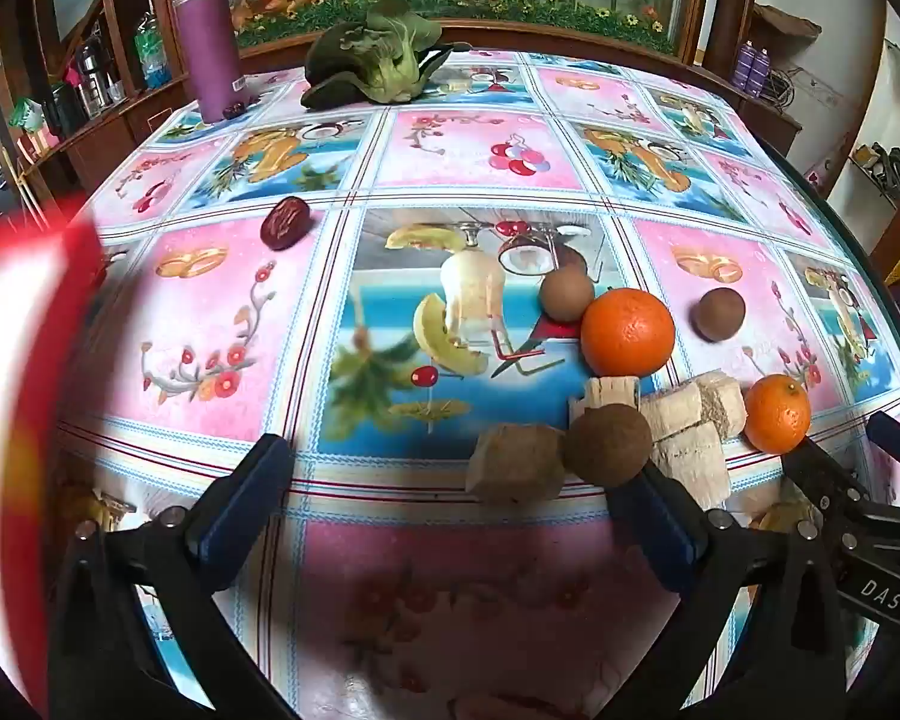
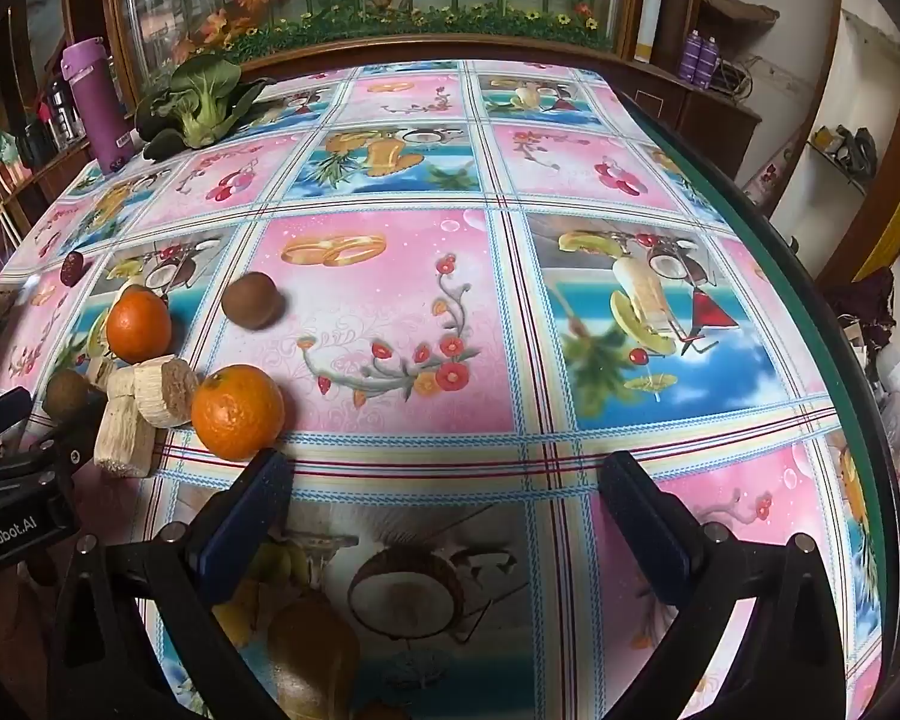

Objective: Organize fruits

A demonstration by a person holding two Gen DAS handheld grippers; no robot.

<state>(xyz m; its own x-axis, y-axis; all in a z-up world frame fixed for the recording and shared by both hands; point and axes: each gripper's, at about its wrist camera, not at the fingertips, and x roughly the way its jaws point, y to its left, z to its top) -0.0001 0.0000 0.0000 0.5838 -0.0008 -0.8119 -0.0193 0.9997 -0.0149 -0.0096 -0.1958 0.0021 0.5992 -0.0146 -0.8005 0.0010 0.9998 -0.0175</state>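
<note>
In the left wrist view a big orange lies beside a brown round fruit, with another brown fruit to its right. A third brown fruit sits among pale cane chunks, right at the tip of my left gripper's right finger. The left gripper is open and holds nothing. A small orange rests by the right gripper. A red date lies alone at the left. In the right wrist view the right gripper is open, its left finger beside the small orange.
A bok choy and a purple bottle stand at the table's far side. The table's green-rimmed edge curves down the right. A blurred red object fills the left of the left wrist view. Wooden cabinets surround the table.
</note>
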